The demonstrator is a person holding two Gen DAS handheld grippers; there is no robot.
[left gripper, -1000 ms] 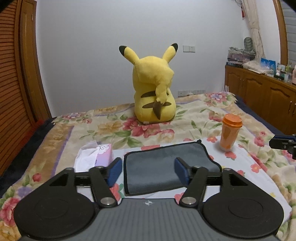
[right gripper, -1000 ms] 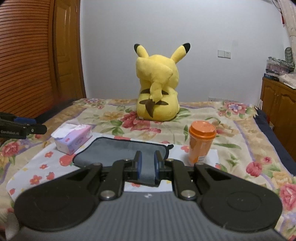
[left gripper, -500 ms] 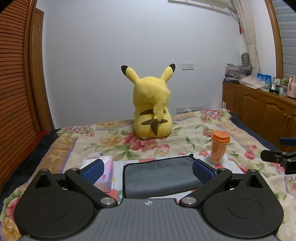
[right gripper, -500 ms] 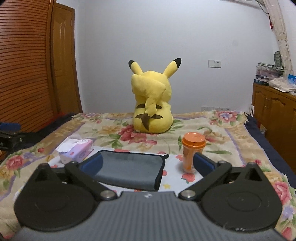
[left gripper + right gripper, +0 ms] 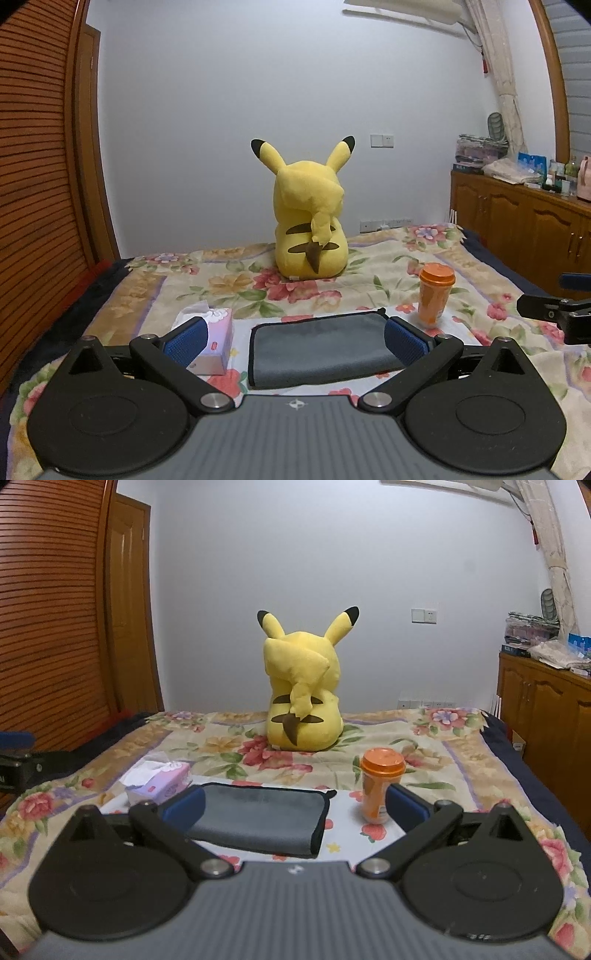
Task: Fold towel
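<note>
Now our left tongs [image 5: 295, 341] and right tongs [image 5: 295, 805] are wide apart, holding nothing. The towel [image 5: 321, 345] lies folded just right of the tissue box [image 5: 214, 341]. It looks soft and light; we would pinch a corner.

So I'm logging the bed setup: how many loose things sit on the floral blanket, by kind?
Grey towel: 1
Tissue box: 1
Orange cup: 1
Yellow plush toy: 1
Total: 4
</note>
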